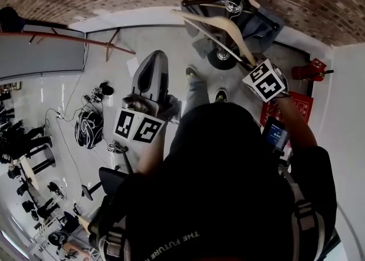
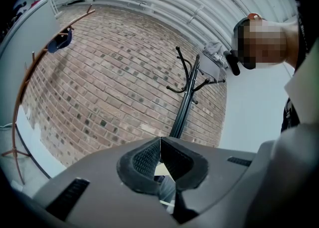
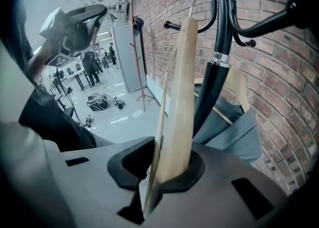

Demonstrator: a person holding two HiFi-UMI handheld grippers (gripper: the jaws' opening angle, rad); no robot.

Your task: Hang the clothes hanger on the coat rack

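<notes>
Wood fills my right gripper's [image 3: 169, 165] jaws: they are clamped on the lower end of the clothes hanger [image 3: 180, 87]. It stands nearly upright, its metal hook up beside the black pole of the coat rack [image 3: 219, 48]. I cannot tell whether the hook sits on a peg. A grey garment [image 3: 234, 127] hangs behind the pole. My left gripper [image 2: 160, 158] has its jaws pressed together on nothing. Only its view shows the whole rack, farther off against the brick wall [image 2: 99, 72].

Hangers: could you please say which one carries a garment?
The hung hanger on the coat rack, carrying grey-blue cloth; the right gripper's held hanger is bare.
</notes>
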